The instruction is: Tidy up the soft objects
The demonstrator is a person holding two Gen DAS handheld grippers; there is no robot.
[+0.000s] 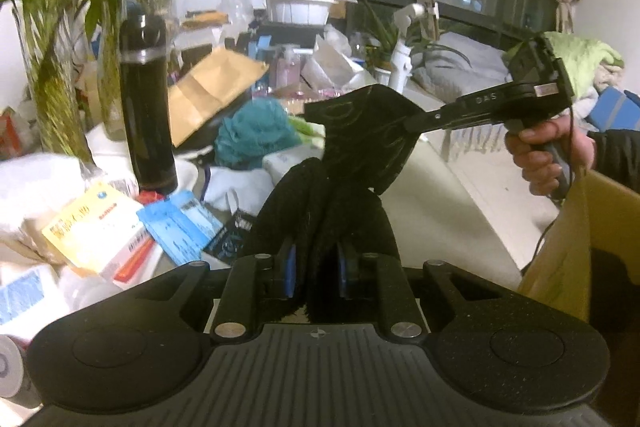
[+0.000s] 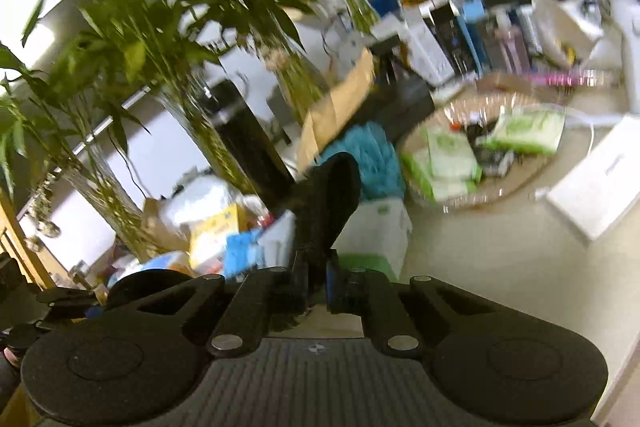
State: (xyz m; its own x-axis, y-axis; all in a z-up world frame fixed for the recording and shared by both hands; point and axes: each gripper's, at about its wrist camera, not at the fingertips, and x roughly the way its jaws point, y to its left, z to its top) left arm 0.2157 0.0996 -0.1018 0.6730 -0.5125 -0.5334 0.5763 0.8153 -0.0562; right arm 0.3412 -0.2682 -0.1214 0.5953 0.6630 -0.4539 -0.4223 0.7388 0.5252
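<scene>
A black cloth hangs in the air between both grippers. My left gripper is shut on its thick lower part, which bulges up between the blue pads. My right gripper comes in from the right in the left wrist view, held by a hand, and pinches the cloth's upper flat part. In the right wrist view the right gripper is shut on the same black cloth. A teal bath pouf lies on the cluttered table behind; it also shows in the right wrist view.
A black bottle and glass vases of bamboo stand at left. Boxes and packets litter the table. A cardboard box is at right. A clear tray of green packets sits on the pale tabletop.
</scene>
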